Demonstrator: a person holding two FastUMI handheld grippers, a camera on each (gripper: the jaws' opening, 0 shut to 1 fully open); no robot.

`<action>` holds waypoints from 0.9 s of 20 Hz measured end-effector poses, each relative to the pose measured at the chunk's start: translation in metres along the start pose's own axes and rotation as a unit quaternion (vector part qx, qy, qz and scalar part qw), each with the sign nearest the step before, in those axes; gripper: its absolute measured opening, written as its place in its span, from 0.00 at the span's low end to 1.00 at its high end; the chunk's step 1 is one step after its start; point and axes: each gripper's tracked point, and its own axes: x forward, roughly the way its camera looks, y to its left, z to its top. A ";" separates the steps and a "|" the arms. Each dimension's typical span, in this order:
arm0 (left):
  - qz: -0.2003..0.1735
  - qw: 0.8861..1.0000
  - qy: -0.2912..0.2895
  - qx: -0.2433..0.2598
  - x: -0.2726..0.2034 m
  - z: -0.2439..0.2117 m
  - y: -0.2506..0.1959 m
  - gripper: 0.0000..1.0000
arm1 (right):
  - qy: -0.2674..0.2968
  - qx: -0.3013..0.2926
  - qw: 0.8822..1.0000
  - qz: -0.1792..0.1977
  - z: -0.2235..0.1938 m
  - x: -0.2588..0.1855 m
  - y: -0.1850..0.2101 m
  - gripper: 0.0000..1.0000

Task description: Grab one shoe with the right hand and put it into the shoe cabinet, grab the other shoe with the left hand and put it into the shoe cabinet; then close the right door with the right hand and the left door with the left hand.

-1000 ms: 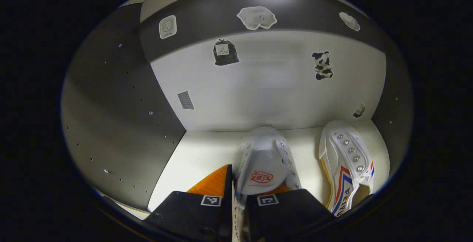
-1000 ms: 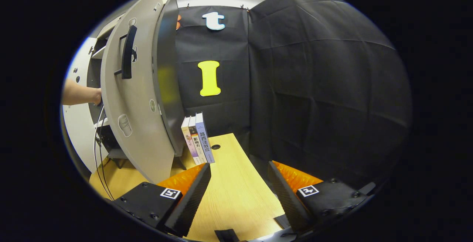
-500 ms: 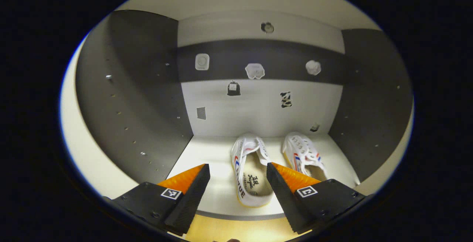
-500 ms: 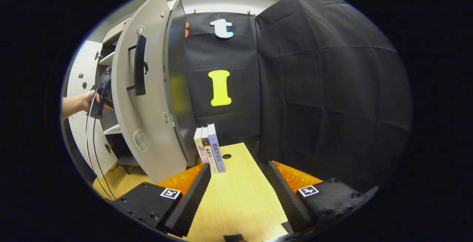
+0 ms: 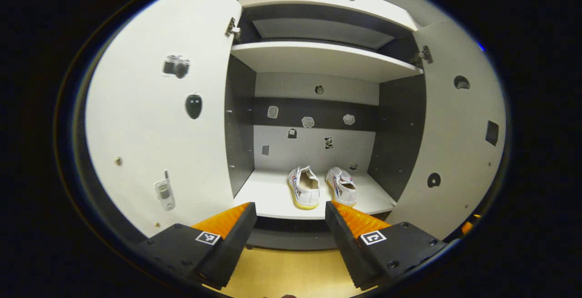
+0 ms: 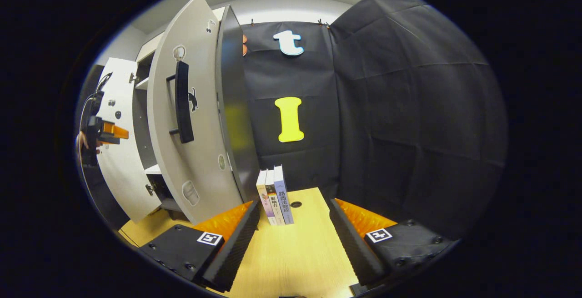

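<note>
Two shoes [image 5: 322, 187] side by side on cabinet shelf [image 5: 268, 195], beyond released left tongs [image 5: 289, 218]; two doors [image 5: 154, 107] open; right tongs [image 6: 293, 225] released over desk [image 6: 295, 252].

Left gripper view faces straight into the open cabinet [image 5: 318, 57] from near its front; right gripper view looks from the counter [image 6: 295, 252] past the right door [image 6: 200, 120]; both share the cabinet.
</note>
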 end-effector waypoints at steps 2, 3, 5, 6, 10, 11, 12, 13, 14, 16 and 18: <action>0.009 1.000 -0.004 -0.024 -0.032 -0.014 0.007 0.95 | 0.002 -0.005 1.000 0.009 0.007 0.008 0.005 0.99; 0.014 0.999 -0.006 -0.046 -0.044 -0.021 0.012 0.95 | 0.000 -0.002 1.000 0.016 0.015 0.012 0.010 0.99; 0.021 0.996 -0.017 -0.088 -0.064 -0.036 0.020 0.95 | -0.013 -0.001 1.000 0.023 0.037 0.021 0.019 0.99; 0.009 0.994 -0.021 -0.105 -0.069 -0.043 0.021 0.95 | -0.020 -0.005 1.000 0.024 0.049 0.025 0.023 0.99; 0.006 0.992 -0.018 -0.126 -0.084 -0.074 0.045 0.96 | -0.044 -0.015 0.998 0.036 0.088 0.042 0.046 0.99; 0.009 0.994 -0.019 -0.111 -0.087 -0.078 0.050 0.95 | -0.050 -0.018 0.998 0.037 0.097 0.046 0.052 0.99; 0.014 0.996 -0.022 -0.090 -0.091 -0.081 0.054 0.96 | -0.057 -0.022 0.997 0.036 0.106 0.049 0.056 0.99; 0.021 0.997 -0.024 -0.069 -0.096 -0.084 0.058 0.96 | -0.057 -0.022 0.997 0.037 0.112 0.052 0.062 0.98; 0.027 0.998 -0.028 -0.050 -0.100 -0.085 0.060 0.95 | -0.062 -0.018 0.997 0.042 0.118 0.055 0.072 0.98; 0.030 0.999 -0.033 -0.029 -0.107 -0.086 0.061 0.95 | -0.067 -0.009 0.997 0.044 0.129 0.062 0.083 0.98; 0.022 0.999 -0.028 -0.023 -0.111 -0.091 0.061 0.95 | -0.058 -0.003 0.997 0.051 0.133 0.066 0.097 0.98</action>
